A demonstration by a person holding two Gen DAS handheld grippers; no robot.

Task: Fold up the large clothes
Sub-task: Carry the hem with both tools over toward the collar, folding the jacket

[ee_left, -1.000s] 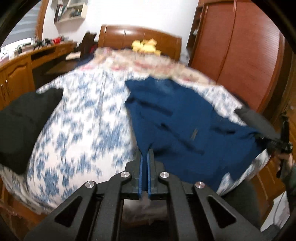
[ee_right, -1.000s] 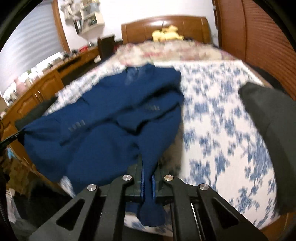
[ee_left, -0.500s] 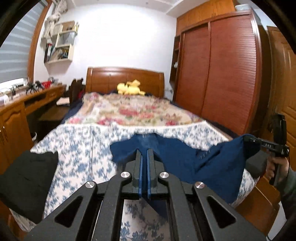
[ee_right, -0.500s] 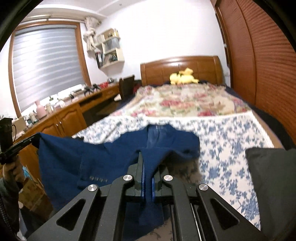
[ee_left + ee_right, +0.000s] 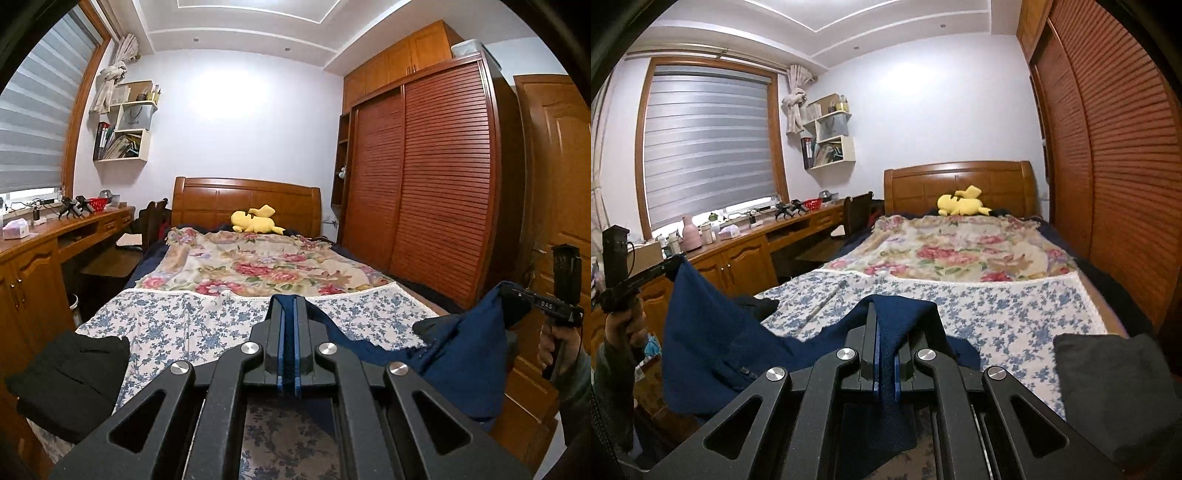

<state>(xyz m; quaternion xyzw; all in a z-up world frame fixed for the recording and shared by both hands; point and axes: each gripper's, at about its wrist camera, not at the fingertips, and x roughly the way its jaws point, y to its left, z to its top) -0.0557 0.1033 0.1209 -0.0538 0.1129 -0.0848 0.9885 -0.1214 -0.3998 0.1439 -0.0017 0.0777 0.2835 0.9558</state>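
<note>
We have the blue jacket (image 5: 713, 343) clamped in both claws, the left claw (image 5: 289, 314) and right claw (image 5: 885, 325) each pinching an edge, so it hangs stretched over the foot edge of the bed (image 5: 192, 325). Black folded garments (image 5: 70, 380) lie at both near corners. A yellow plush toy (image 5: 255, 220) rests by the headboard, well apart.

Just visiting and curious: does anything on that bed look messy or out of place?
Only the blue jacket: it hangs bunched between the left gripper and right gripper, half off the bed's foot. Black folded clothes sit at the corner. Nothing looks spilled or damaged.
</note>
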